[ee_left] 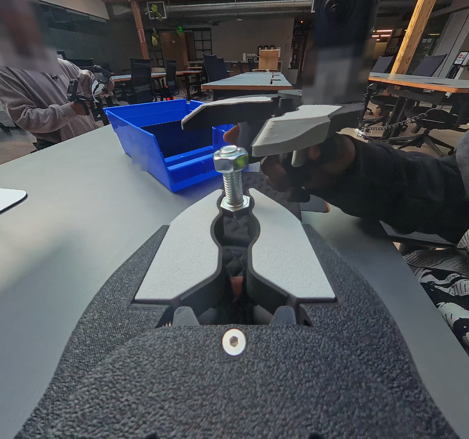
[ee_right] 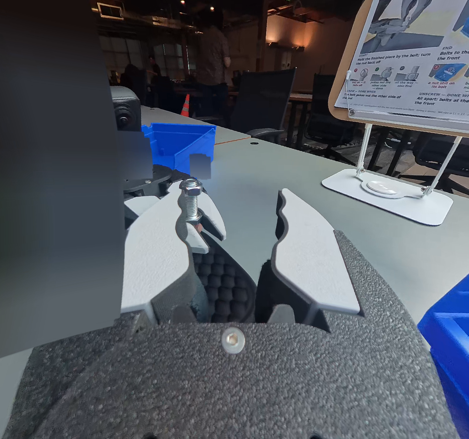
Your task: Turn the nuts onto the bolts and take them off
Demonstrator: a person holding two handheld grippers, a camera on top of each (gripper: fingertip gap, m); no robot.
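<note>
1. The left gripper (ee_left: 234, 202), with pale grey finger plates on a black textured body, fills the lower half of the left wrist view. Its jaws are clamped together on the hexagonal head of a silver threaded steel bolt (ee_left: 232, 190), a little above the frame's centre.
2. The bolt stands upright with its threaded shank pointing up. A shiny silver hexagonal nut (ee_left: 230, 159) sits at the very top of the shank, and the bolt's end shows flush inside it.
3. The right gripper (ee_left: 218, 132), same grey and black build, reaches in from the right of that frame, held by a hand in a dark glove (ee_left: 330, 165). Its jaws are apart, just above and behind the nut; whether they touch it I cannot tell.
4. In the right wrist view the right gripper (ee_right: 228, 206) occupies the lower half with its jaws wide apart and nothing between them. The bolt (ee_right: 191, 207) and nut (ee_right: 190, 188) show left of centre, against the left-hand finger plate.
5. A bright blue plastic bin (ee_left: 162, 142) with an open front stands on the matte grey tabletop (ee_left: 76, 198) behind the bolt, centre-left in the left wrist view.
6. In the right wrist view a second blue bin corner (ee_right: 449, 338) sits at the lower right edge, and a white stand (ee_right: 385, 198) holding a printed instruction sheet (ee_right: 411, 46) occupies the upper right.
7. A person in a light grey top (ee_left: 38, 96) is at the left edge of the left wrist view.
</note>
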